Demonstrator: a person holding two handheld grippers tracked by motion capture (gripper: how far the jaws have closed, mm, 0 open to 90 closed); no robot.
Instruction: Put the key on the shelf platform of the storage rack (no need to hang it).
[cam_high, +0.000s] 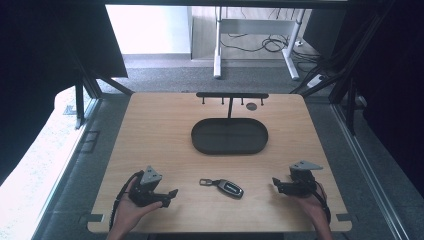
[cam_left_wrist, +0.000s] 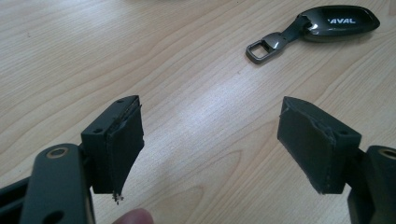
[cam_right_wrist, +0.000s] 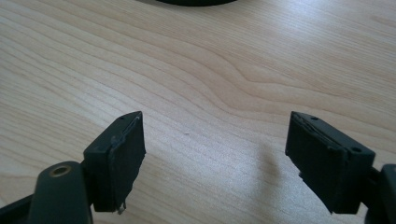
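A dark car key fob (cam_high: 228, 187) with a metal loop lies on the wooden table near the front edge, between the two hands. In the left gripper view the key fob (cam_left_wrist: 336, 22) lies ahead and to the upper right, its loop (cam_left_wrist: 261, 48) pointing toward me. My left gripper (cam_high: 172, 194) rests at the front left, open with nothing between its jaws (cam_left_wrist: 210, 149). My right gripper (cam_high: 275, 184) rests at the front right, open over bare wood (cam_right_wrist: 215, 156). A black oval tray (cam_high: 200, 141) sits in the middle of the table.
Behind the tray stands a black rack (cam_high: 232, 95) with small hooks along its bar. A small round dark disc (cam_high: 251, 106) lies near the back edge. Grey floor and a desk frame (cam_high: 218, 50) lie beyond the table.
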